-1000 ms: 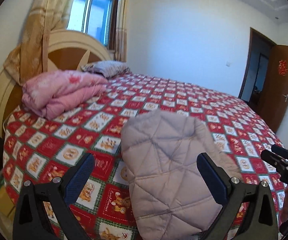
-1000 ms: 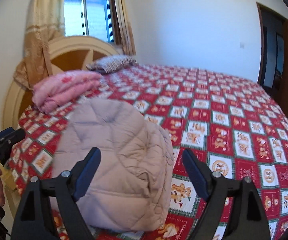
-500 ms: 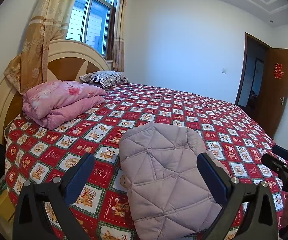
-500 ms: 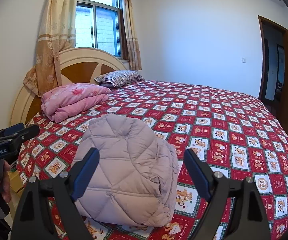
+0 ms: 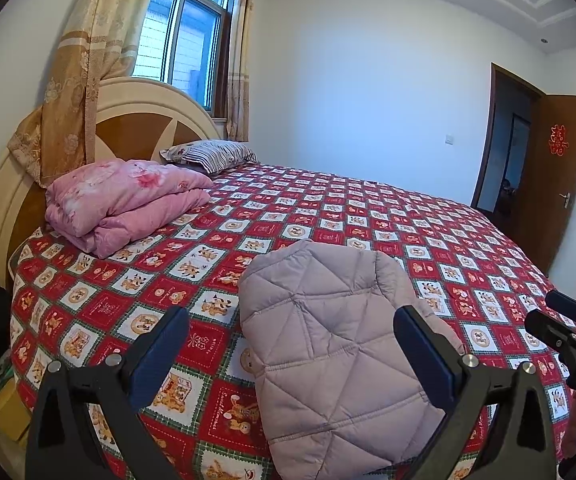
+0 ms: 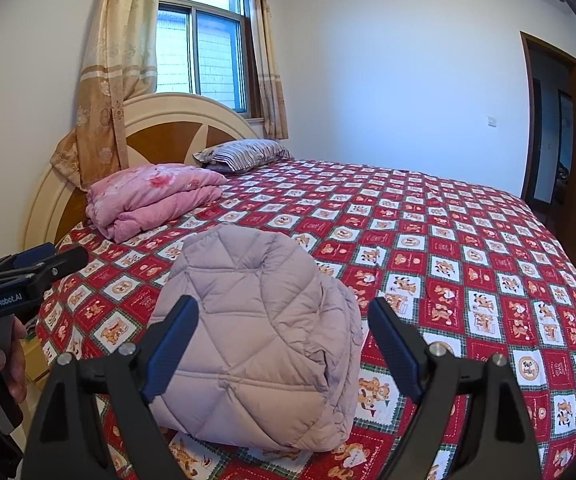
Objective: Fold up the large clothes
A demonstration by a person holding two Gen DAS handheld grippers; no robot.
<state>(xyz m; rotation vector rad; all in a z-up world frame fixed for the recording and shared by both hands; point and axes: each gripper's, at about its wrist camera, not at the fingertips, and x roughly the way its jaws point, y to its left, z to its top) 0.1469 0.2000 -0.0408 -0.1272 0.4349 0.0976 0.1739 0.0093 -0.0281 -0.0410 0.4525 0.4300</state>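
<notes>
With both the left gripper (image 5: 289, 354) and right gripper (image 6: 284, 338) spread wide and empty above the folded jacket (image 6: 256, 332) near the bed's (image 6: 467, 248) edge, its puffy layers may spring apart or slide off.

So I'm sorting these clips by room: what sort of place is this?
A home bedroom, most likely. A large bed with a curved headboard fills the view, with a striped pillow and a folded pink quilt at its head. A folded quilted jacket lies on the bedspread.
</notes>
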